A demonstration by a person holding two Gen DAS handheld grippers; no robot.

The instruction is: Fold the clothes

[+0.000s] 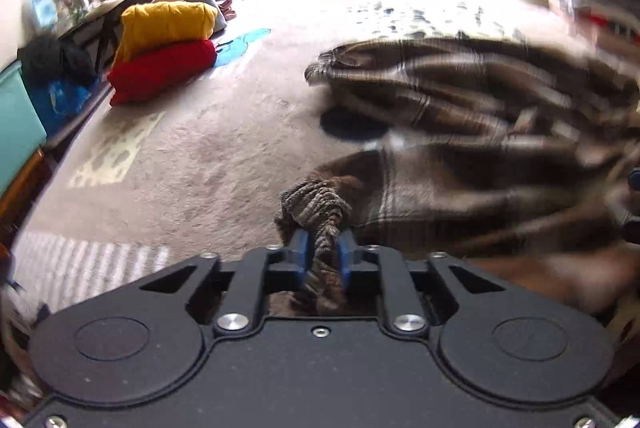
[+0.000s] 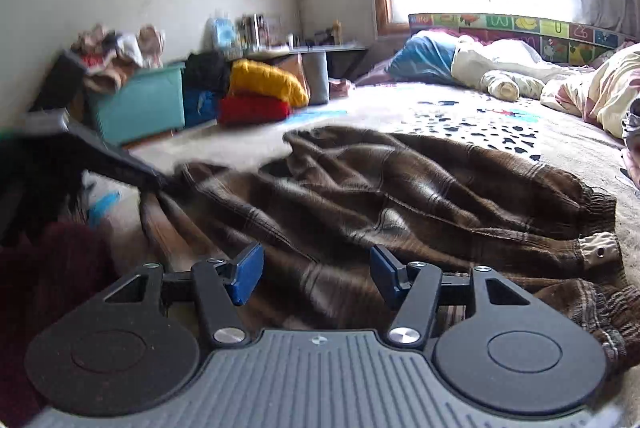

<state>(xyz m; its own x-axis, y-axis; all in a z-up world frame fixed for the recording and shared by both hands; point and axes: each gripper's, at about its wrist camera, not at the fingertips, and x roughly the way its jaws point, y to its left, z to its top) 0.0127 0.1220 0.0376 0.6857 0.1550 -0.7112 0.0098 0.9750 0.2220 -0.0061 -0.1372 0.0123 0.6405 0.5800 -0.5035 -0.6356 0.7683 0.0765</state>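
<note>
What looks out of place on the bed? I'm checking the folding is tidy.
The brown plaid garment lies bunched and rumpled, unlike the folded yellow and red garments stacked neatly beyond it.

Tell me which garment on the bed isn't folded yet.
The brown plaid garment, spread rumpled and clamped by the left gripper; the yellow and red ones sit folded, stacked.

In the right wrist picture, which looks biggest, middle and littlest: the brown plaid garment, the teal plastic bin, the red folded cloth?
1. Brown plaid garment, though it lies nearest the camera.
2. Teal plastic bin.
3. Red folded cloth.
</note>
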